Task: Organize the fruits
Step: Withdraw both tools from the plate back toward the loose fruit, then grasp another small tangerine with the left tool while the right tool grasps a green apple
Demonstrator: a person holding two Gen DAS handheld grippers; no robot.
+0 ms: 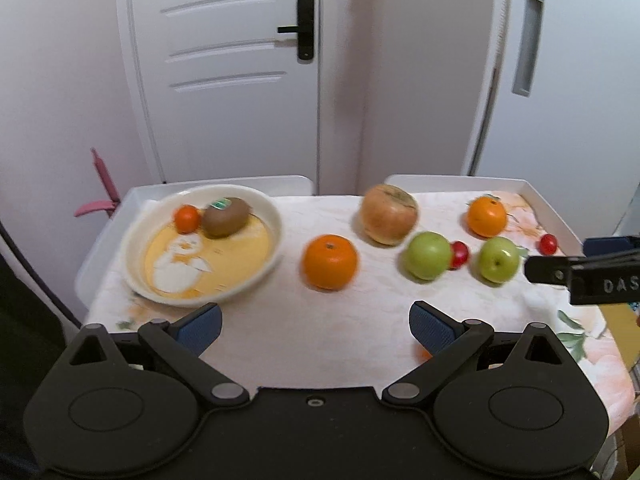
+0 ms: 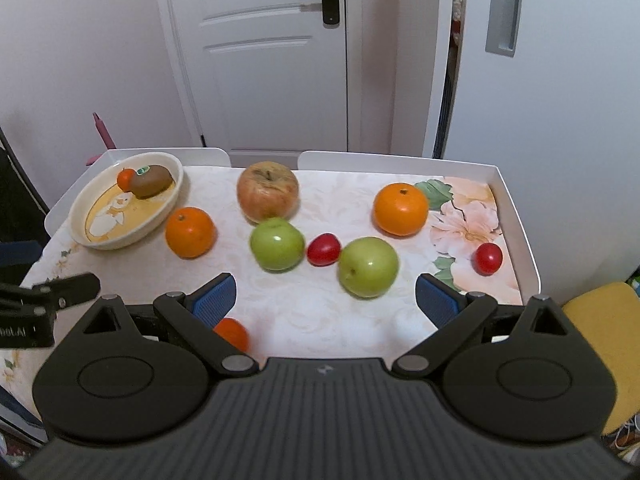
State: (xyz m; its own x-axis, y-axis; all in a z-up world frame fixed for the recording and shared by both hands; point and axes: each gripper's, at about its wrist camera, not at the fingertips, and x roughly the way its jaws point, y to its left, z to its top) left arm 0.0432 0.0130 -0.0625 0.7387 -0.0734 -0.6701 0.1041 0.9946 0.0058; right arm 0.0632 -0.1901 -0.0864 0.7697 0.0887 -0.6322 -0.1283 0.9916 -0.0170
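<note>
Sitting on the surface (image 2: 280, 320) is a lot of fruit. The bowl (image 2: 86, 216) at the far left holds a kiwi (image 2: 152, 181) and a tiny orange (image 2: 125, 178), touching each other. Just beside the bowl is a big orange (image 2: 190, 232). A big apple (image 2: 267, 191) sits at the back, touching a green apple (image 2: 277, 244) in front of it. A red tomato (image 2: 323, 249) lies between that one and a second green apple (image 2: 368, 267). Another orange (image 2: 401, 209) and another tomato (image 2: 489, 258) sit to the right. One more small orange (image 2: 232, 334) peeks out by the right gripper (image 2: 326, 300). The right gripper is wide apart and holds nothing. The left gripper (image 1: 316, 326) is wide apart too, and holds nothing, near the bowl
</note>
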